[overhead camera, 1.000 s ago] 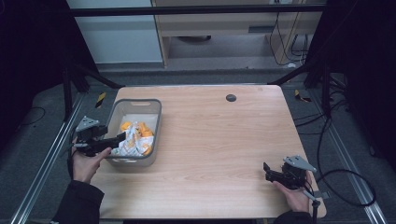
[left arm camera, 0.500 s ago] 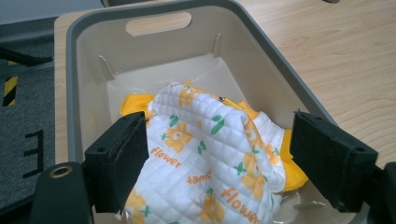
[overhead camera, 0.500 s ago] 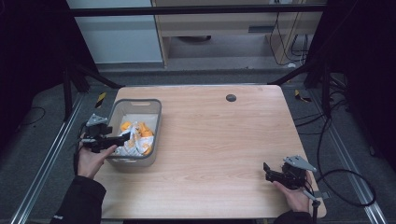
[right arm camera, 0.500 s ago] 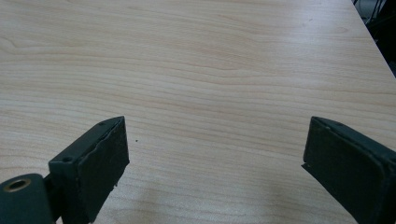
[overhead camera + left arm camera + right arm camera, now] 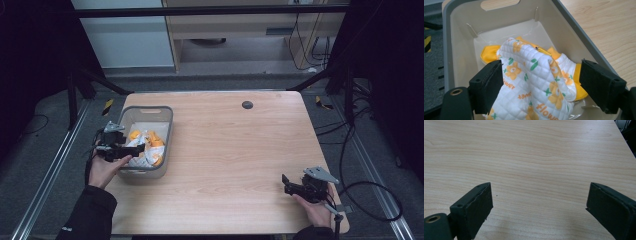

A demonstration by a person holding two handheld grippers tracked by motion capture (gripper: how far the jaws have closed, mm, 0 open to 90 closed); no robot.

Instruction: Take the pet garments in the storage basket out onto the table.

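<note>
Left tongs (image 5: pixel 131 150) farther along wooden table (image 5: pixel 235 150)

Black-jawed hand-held gripper (image 5: pixel 121 146), grey top plate, dark sleeves (image 5: pixel 89 215)

In the left gripper view, the quilted floral cloth (image 5: pixel 534 85) runs off the frame's 6 o'clock edge and hides most of the orange fabric (image 5: pixel 489 53) beneath it (just strips peek out at 9 and 3 o'clock). The grey bin (image 5: pixel 461 22) is cropped at 12 o'clock. From the high view, the cloth's print is too small to read.
</note>
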